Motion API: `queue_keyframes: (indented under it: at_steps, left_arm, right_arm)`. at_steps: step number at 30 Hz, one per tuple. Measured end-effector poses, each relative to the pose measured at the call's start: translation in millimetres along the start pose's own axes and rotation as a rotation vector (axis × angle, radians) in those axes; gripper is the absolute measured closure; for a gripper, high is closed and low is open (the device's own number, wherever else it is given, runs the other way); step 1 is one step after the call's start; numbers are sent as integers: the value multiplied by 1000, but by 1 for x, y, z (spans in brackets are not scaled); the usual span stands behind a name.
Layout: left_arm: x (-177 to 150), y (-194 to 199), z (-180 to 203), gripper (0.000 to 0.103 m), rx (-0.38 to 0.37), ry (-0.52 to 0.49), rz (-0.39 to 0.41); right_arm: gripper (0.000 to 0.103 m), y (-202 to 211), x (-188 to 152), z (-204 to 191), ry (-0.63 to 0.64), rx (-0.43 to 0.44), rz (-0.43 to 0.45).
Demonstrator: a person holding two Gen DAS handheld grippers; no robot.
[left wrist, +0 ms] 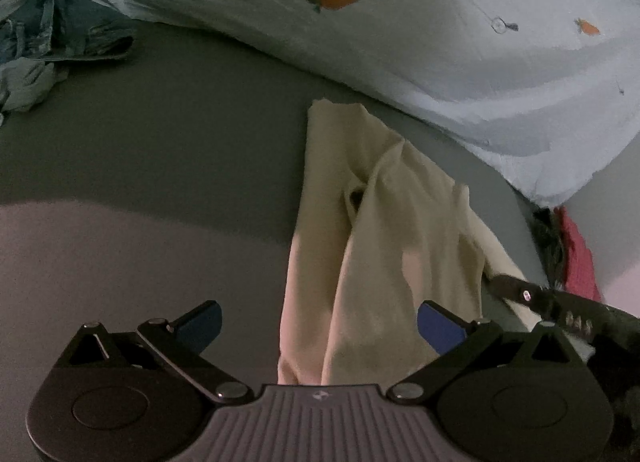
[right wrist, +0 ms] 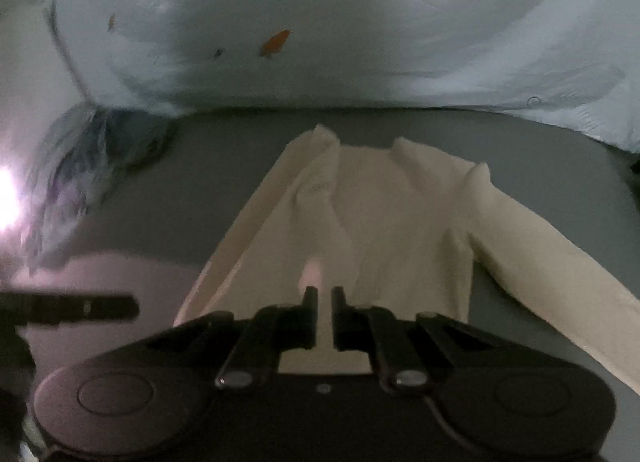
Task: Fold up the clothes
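Cream sweater [right wrist: 384, 221] lies spread on the grey bed [left wrist: 160, 149], collar toward the pale blue quilt [left wrist: 440, 41] printed with carrots; 1 sleeve is folded over the body and the other stretches out to the right in the right wrist view. Left gripper [left wrist: 320, 326] hovers over the sweater's lower part with its blue-padded fingers [left wrist: 440, 326] wide apart and nothing between them; right gripper [right wrist: 324, 318] has its fingers nearly together above the hem, no cloth visibly pinched; a heap of blue clothes [left wrist: 48, 45] sits at the bed's far left, and a red and a dark garment [left wrist: 576, 254] lie at the right edge.
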State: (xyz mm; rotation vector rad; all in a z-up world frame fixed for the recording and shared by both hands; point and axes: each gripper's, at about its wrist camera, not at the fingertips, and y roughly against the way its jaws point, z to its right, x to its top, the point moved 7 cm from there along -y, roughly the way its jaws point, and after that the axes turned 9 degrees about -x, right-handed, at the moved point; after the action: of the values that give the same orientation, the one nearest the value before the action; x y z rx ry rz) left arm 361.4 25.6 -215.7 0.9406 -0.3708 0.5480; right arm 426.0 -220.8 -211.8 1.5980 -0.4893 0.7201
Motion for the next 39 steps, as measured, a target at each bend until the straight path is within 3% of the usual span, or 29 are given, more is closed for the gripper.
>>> queue_keyframes:
  at_steps: [5, 7, 10, 11, 12, 14, 21, 24, 25, 27, 31, 35, 39]
  left_arm:
    - [21, -15, -21, 0, -1, 28, 3]
    - [31, -18, -28, 0, 6, 29, 5]
    - [42, -21, -40, 0, -4, 37, 10]
    - [44, -23, -44, 0, -1, 46, 4]
    - [47, -26, -49, 0, 2, 56, -2]
    - [53, -32, -57, 0, 4, 68, -12]
    - [75, -55, -71, 0, 20, 59, -32]
    - [79, -61, -67, 0, 38, 36, -40]
    - [79, -61, -64, 0, 42, 26, -40]
    - [80, -60, -55, 0, 40, 2, -34]
    - [73, -59, -32, 0, 23, -43, -42]
    - [59, -68, 1, 0, 16, -99, -81]
    - [38, -81, 41, 0, -14, -155, -126]
  right_arm:
    - [75, -60, 42, -1, -109, 42, -4]
    - [74, -92, 59, -5, -155, 61, -38]
    - [63, -140, 73, -13, -175, 72, -82]
    - [65, -154, 75, -16, -157, 49, -97]
    - [79, -169, 77, -20, -139, 26, -112]
    - [97, -186, 83, -29, -107, -12, -111]
    - [98, -222, 108, -68, 144, -188, -40]
    - [95, -226, 111, -79, 216, -221, -22]
    - [92, -225, 111, -80, 224, -230, -21]
    - [67, -214, 113, -75, 199, -237, -9]
    - [58, -171, 111, -45, 55, -233, 26]
    - [26, -117, 84, 1, -75, -266, 35]
    - [14, -65, 36, 56, -172, -320, 16]
